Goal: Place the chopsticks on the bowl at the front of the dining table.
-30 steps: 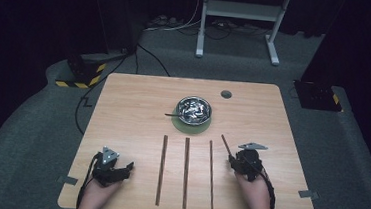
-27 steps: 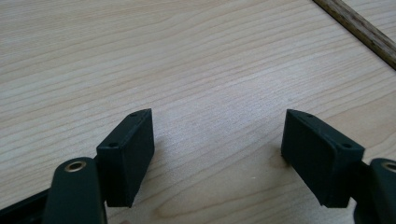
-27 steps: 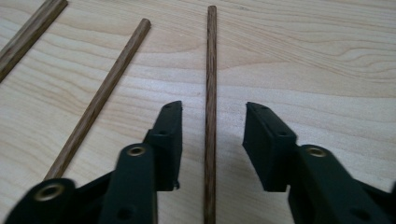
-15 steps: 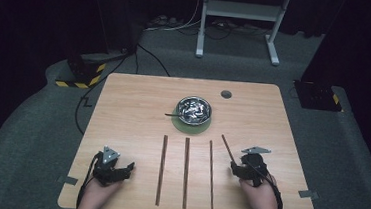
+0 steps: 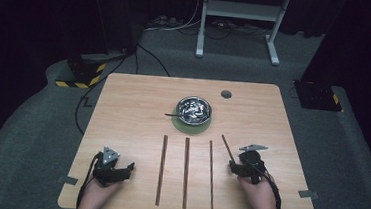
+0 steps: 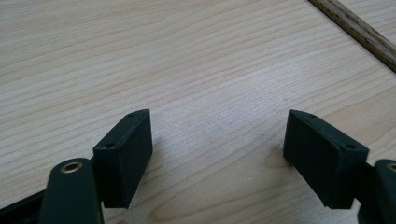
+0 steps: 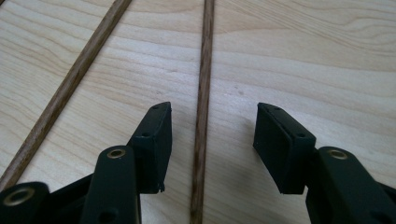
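Three long dark wooden sticks (image 5: 185, 172) lie side by side on the table (image 5: 138, 111). A fourth, shorter stick (image 5: 226, 144) lies slanted to their right. My right gripper (image 5: 232, 164) sits at its near end. In the right gripper view this stick (image 7: 204, 93) lies between the open jaws of the right gripper (image 7: 213, 112), touching neither pad. The jaws have just been opening, then closing a little. My left gripper (image 5: 129, 169) rests at the near left. In its own view the left gripper (image 6: 217, 135) is open over bare wood.
A metal bowl (image 5: 193, 110) on a green round mat (image 5: 191, 128) stands beyond the sticks, with a thin dark rod (image 5: 170, 115) jutting left from it. A small dark disc (image 5: 226, 94) lies near the far edge. Cables and a metal stand are on the floor behind.
The right gripper's jaws stand wider around the slanted stick than a second ago. Both hands and the sticks have kept their places.
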`<action>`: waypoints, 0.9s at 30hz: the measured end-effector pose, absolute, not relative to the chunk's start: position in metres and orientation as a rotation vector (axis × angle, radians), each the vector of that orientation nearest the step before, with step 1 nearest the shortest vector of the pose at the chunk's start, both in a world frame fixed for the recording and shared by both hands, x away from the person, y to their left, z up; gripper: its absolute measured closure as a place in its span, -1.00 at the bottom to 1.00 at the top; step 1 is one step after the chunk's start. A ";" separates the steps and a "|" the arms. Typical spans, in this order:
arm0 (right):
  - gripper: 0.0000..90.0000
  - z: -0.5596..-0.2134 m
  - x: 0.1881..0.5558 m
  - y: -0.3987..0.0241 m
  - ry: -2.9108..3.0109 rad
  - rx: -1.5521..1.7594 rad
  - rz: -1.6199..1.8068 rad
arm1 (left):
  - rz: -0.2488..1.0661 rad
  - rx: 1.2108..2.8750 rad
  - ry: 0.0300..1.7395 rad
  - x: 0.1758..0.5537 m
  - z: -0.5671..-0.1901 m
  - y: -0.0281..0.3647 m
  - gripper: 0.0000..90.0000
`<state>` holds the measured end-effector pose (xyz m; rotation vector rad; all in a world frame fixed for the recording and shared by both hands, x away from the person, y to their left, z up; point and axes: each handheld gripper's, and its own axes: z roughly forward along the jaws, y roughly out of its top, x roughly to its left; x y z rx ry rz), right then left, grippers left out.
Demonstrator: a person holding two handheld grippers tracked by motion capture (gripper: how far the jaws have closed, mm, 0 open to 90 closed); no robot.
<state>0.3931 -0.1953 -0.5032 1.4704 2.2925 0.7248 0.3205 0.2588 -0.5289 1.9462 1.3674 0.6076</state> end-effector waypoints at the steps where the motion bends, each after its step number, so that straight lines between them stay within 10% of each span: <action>1: 0.06 -0.503 0.394 -0.194 2.293 1.467 0.714 | 0.608 1.946 1.367 0.321 -0.529 0.259 -0.47; 12: 0.66 -0.500 0.401 -0.186 2.324 1.426 0.680 | 0.604 1.944 1.368 0.321 -0.529 0.259 -0.47; 27: 0.85 -0.499 0.406 -0.180 2.329 1.429 0.652 | 0.606 1.949 1.364 0.321 -0.529 0.259 -0.47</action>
